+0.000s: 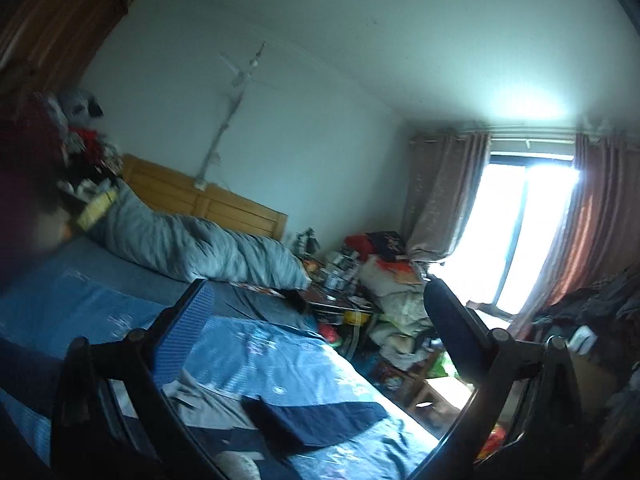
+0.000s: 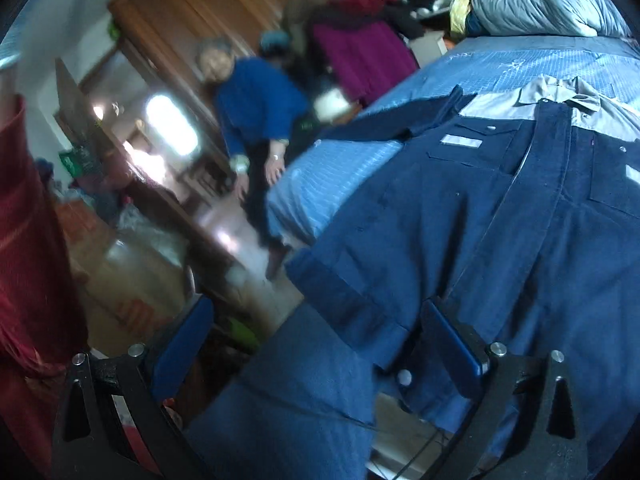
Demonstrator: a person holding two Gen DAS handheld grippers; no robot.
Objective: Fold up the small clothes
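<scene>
Navy blue cloth fills most of your right wrist view: a work shirt with a grey collar and yoke lies spread front-up on the bed, buttoned placket running up the middle, two chest pockets showing, one sleeve reaching toward the bed's near edge and its hem hanging over the side. Your right tongs are spread wide apart and hold nothing; one pad sits just at the shirt's lower edge, the other hangs out over the floor. From your left wrist camera the left tongs are likewise wide apart and empty, raised above the bed and aimed across the room toward a bright window with brownish curtains. In that view the same shirt appears low in the frame, with a dark navy part lying flat on the light blue patterned sheet; whether that part is a sleeve already turned in cannot be told, since the picture is blurred. A rumpled grey duvet is heaped at the headboard end, well apart from the shirt. Another person in a blue top stands beside the bed, blurred. Judging by how the garment lies, the folding has barely started: the body is flat and smoothed, yet no clear crease is made, so the sleeves and the lengthwise folds remain to do.
</scene>
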